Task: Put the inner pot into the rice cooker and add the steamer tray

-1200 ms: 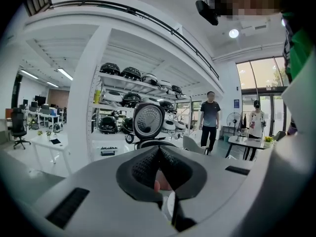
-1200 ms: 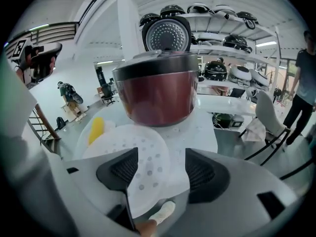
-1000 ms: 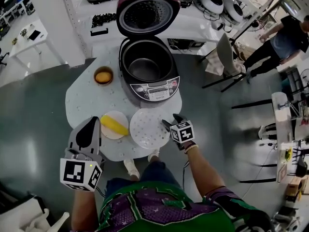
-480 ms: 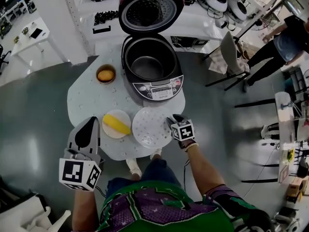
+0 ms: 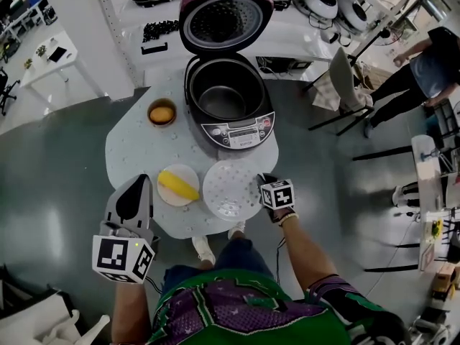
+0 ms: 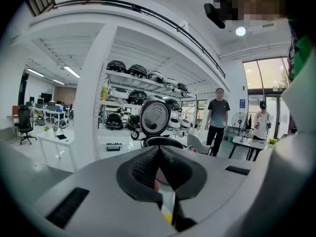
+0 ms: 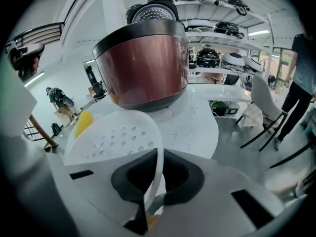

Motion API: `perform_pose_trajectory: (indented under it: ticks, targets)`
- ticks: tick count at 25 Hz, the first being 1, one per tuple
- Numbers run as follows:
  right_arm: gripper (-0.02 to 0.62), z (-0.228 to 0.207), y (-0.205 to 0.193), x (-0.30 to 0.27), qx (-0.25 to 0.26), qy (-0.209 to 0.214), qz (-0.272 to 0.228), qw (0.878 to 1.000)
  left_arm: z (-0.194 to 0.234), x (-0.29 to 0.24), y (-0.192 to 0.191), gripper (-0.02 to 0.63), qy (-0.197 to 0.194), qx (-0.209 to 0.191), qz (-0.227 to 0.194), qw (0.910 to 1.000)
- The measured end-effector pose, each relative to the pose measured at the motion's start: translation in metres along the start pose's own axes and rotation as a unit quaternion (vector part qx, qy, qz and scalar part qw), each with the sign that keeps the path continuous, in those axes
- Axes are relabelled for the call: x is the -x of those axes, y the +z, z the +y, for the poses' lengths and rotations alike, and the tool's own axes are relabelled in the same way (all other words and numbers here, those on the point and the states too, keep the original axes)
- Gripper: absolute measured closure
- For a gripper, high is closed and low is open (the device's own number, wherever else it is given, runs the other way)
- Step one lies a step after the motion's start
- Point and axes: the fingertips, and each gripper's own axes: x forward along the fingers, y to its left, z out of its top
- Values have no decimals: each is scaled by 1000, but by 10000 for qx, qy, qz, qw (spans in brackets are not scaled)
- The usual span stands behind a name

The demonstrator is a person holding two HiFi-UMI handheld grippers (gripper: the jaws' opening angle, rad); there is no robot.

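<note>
Head view counts out the round white table (image 5: 136,149) for me: one rice cooker (image 5: 237,129), one steamer tray (image 5: 231,190), one plate (image 5: 171,198) and one small bowl (image 5: 151,113). The rice cooker stands at the far side with its single lid (image 5: 225,21) thrown back, and the one inner pot (image 5: 221,99) already sits down inside the body. The plate carries one yellow piece of food (image 5: 178,185); the bowl holds something orange that I cannot name.

The steamer tray, a white disc full of small holes, lies on the near part of the table just in front of the cooker's control panel, with the plate just beside it on the left.

I hold two tongs. My right gripper (image 5: 264,180) is at the tray's right edge. Its jaws have just been closing, and in the right gripper view the tray's thin rim runs between the two dark pads, pinched there. My left gripper (image 5: 141,180) hangs at the table's near left edge, apart from the plate. Its jaws are pressed together with nothing between them.

Far off in the left gripper view stand two people, one in a dark shirt (image 6: 216,120) and one further right (image 6: 261,125).
</note>
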Motion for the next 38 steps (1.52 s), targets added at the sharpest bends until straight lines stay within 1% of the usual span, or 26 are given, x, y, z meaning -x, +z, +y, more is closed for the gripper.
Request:
perform_pose_trajectory:
  ticks: [3,7,13,18,24,30,38]
  targets:
    - [577,1,-2,7,-109,32,-43,9999,-1,2,2,586,-18,-22,-42,10000]
    - [578,2,-10,20,-81,61,-27,9999,-5,5,3,586,-76,-34,-105,9999]
    - [578,5,-17,53,-163,45,-44,9998,-14,12,14,585,-223,-116,-269,9993]
    - [578,12,-16,90,-267,100,-32,9996,-12,22,30,586,-329,123,-469,9983]
    - [578,17,12,139,-449,141,-311,9984,-15,31,56,584,-414,-15,-727,9965]
    - [578,21,49,189,-553,58,-645,9964,-19,36,71,586,-497,-111,-794,9955]
    - [578,20,108,245,-789,139,-1227,9892,-38,30,85,586,-676,-122,-893,9936]
